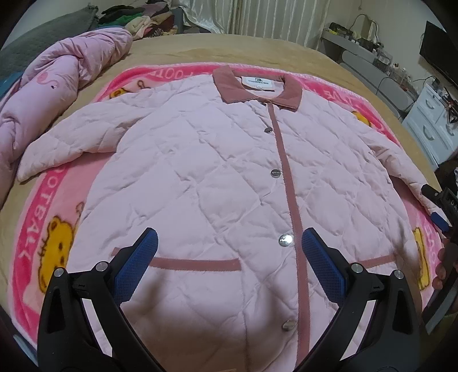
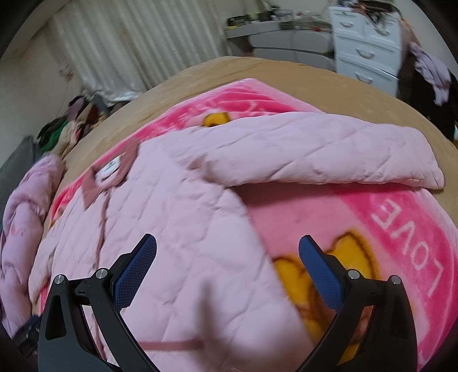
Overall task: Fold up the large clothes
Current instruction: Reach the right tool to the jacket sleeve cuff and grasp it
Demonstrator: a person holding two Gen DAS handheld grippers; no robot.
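A pale pink quilted jacket (image 1: 217,177) lies flat and buttoned, front up, on a bright pink cartoon blanket (image 1: 54,243). Its dusty-rose collar (image 1: 257,91) points away from me and both sleeves are spread outward. My left gripper (image 1: 229,246) is open and empty, hovering above the jacket's lower front near the button strip. My right gripper (image 2: 227,251) is open and empty above the jacket's right side edge (image 2: 200,243), with the right sleeve (image 2: 315,154) stretched across beyond it. The right gripper also shows at the right edge of the left wrist view (image 1: 435,206).
The blanket (image 2: 400,229) lies on a tan bed (image 1: 183,48). A crumpled pink quilt (image 1: 48,85) lies at the bed's left side. A pile of clothes (image 1: 143,20), curtains, a white drawer unit (image 2: 369,48) and a cluttered desk stand beyond the bed.
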